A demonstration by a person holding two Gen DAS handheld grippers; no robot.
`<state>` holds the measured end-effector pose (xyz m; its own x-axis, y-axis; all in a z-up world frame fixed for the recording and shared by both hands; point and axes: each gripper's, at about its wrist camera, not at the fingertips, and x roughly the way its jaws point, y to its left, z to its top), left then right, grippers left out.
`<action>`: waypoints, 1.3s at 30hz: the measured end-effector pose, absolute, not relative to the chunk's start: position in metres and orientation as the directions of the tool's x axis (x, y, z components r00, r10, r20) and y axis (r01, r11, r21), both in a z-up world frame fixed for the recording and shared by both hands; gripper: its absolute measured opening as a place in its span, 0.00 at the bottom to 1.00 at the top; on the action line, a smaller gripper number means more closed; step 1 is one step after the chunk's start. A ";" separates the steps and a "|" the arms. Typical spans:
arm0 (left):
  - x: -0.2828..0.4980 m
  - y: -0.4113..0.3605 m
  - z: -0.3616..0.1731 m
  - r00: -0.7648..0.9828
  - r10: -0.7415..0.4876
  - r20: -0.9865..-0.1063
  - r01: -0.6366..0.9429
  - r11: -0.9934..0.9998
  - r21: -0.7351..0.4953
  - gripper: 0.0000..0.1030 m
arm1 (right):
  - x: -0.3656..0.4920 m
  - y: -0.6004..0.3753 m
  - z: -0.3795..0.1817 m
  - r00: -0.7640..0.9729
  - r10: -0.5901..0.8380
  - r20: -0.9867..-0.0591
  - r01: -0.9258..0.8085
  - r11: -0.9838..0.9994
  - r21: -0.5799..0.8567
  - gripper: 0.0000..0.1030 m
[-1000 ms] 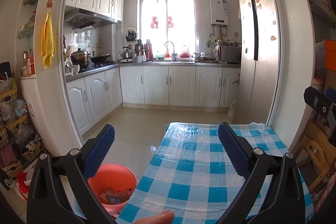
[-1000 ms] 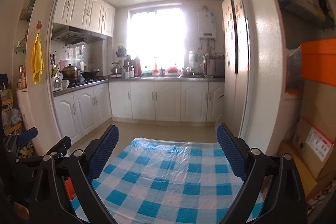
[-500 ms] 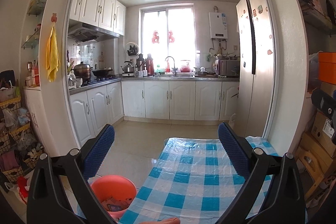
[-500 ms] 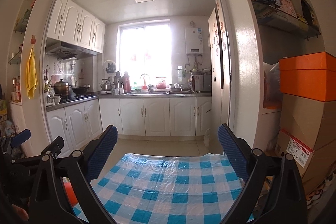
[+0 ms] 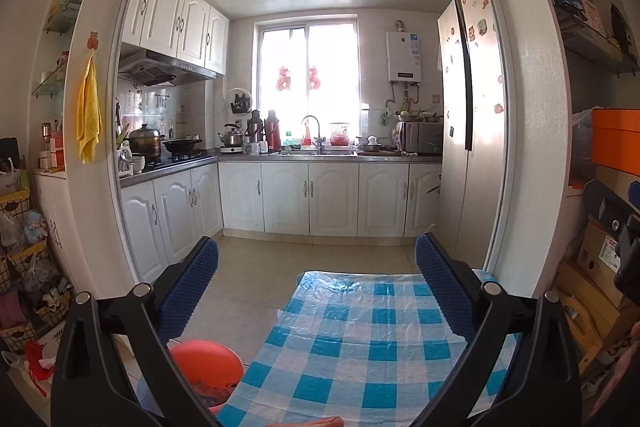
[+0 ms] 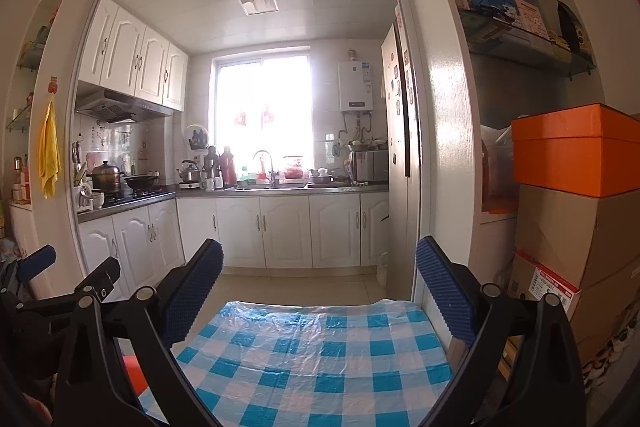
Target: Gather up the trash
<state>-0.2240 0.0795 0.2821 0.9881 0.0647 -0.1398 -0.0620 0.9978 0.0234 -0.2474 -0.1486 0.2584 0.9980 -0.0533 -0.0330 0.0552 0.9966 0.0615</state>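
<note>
While I'm holding both tools up over the table, this is how it looks, nearest stuff first:

Left gripper (image 5: 316, 285): spread wide, nothing in it, blue pads clear of everything.
Right gripper (image 6: 318, 285): same deal, wide and empty.
Table (image 6: 320, 359): blue-and-white checked plastic cover under both tools, and honestly I can't spot any trash on the bit I can see.
Red bin (image 5: 208, 373): on the floor just off the table's left side, below my left tool. Some scraps sit in the bottom, too dark to tell what.
Boxes (image 6: 576, 151): orange one stacked on cardboard, right of the table.
Kitchen (image 5: 308, 195): white cabinets, sink and window, well beyond.
What could go wrong: I reckon both cameras are tilted too high, so I could reach down blind, snag the wrinkly plastic and drag the cover, or drop something beside the bin.
</note>
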 end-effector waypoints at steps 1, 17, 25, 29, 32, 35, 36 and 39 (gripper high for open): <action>-0.224 0.079 0.282 0.988 0.062 -0.139 -0.059 0.998 0.023 0.96 | -0.248 -0.149 0.258 0.998 -0.057 -0.030 0.058 0.997 0.060 0.93; -0.222 0.076 0.280 0.989 0.029 -0.143 -0.029 1.000 0.007 0.96 | -0.249 -0.153 0.254 0.994 -0.106 -0.018 0.107 0.993 0.054 0.93; -0.219 0.075 0.278 0.989 0.015 -0.147 -0.015 1.000 0.000 0.96 | -0.249 -0.153 0.252 0.991 -0.136 -0.002 0.136 0.990 0.045 0.93; -0.217 0.074 0.277 0.988 0.000 -0.152 -0.001 1.000 -0.007 0.96 | -0.250 -0.155 0.251 0.987 -0.162 0.016 0.161 0.986 0.047 0.93; -0.215 0.073 0.276 0.987 -0.017 -0.160 0.015 1.000 -0.017 0.96 | -0.249 -0.157 0.249 0.981 -0.193 0.023 0.192 0.980 0.050 0.93; -0.213 0.070 0.276 0.987 -0.021 -0.162 0.018 1.000 -0.020 0.96 | -0.249 -0.160 0.247 0.975 -0.219 0.029 0.218 0.975 0.050 0.93; -0.213 0.070 0.275 0.987 -0.022 -0.162 0.019 1.000 -0.019 0.96 | -0.248 -0.160 0.246 0.973 -0.228 0.030 0.226 0.973 0.049 0.93; -0.212 0.069 0.275 0.987 -0.022 -0.159 0.019 1.000 -0.022 0.96 | -0.247 -0.162 0.243 0.970 -0.241 0.029 0.239 0.970 0.054 0.93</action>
<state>-0.2124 0.0689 0.2747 0.9870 -0.0224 -0.1590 0.0191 0.9996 -0.0218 -0.2466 -0.1619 0.2426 0.9702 -0.2406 0.0291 0.2388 0.9696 0.0537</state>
